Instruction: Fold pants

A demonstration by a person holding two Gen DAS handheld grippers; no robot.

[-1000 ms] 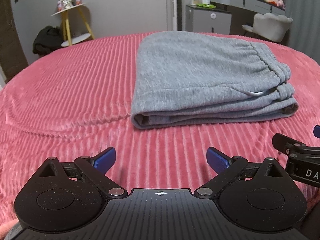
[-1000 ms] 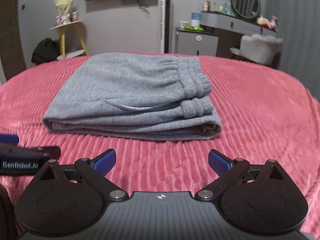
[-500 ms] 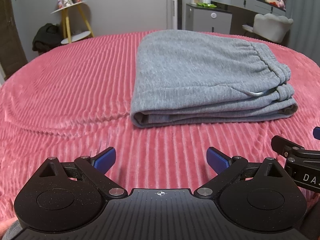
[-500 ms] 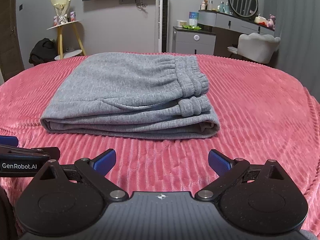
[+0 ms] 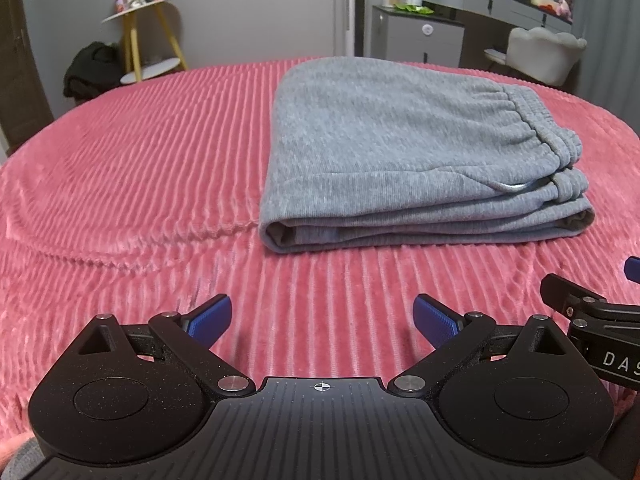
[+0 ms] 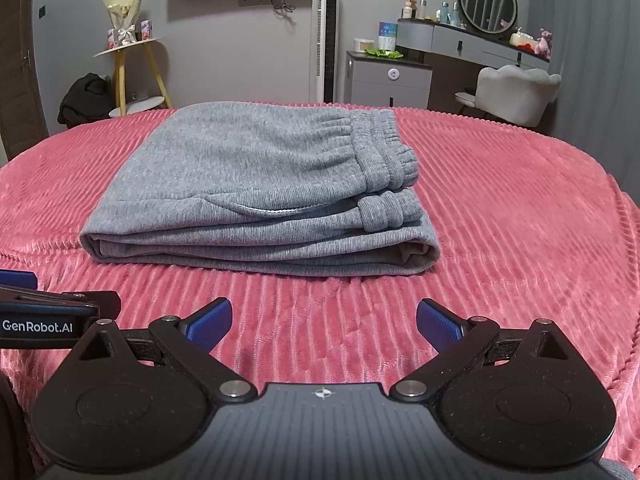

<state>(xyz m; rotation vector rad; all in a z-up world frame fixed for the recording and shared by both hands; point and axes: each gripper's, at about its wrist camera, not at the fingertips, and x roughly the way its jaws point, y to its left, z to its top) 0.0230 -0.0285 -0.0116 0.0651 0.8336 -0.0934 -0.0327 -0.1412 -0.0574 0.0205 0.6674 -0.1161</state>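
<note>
A bed (image 5: pixel 132 184) covered in a ribbed pink blanket (image 6: pixel 520 208) fills both views, and the grey pants (image 5: pixel 400 152) lie on it folded into a flat stack of several layers, resting near the middle of the bed and well ahead of both grippers. The stack's long axis runs left to right across the views; its elastic waistband (image 6: pixel 384 156) and a cuff just below it point to the right, the smooth folded edge to the left, and the layered open edge faces the cameras. The left gripper (image 5: pixel 322 318) is held low and level over the blanket, pointing forward at the left near corner of the stack, its blue-padded jaws spread wide with nothing between them. The right gripper (image 6: pixel 324 320) sits just beside it at a similar height, aimed at the middle of the stack's near edge, its jaws likewise released and empty. Neither gripper touches the pants.
</note>
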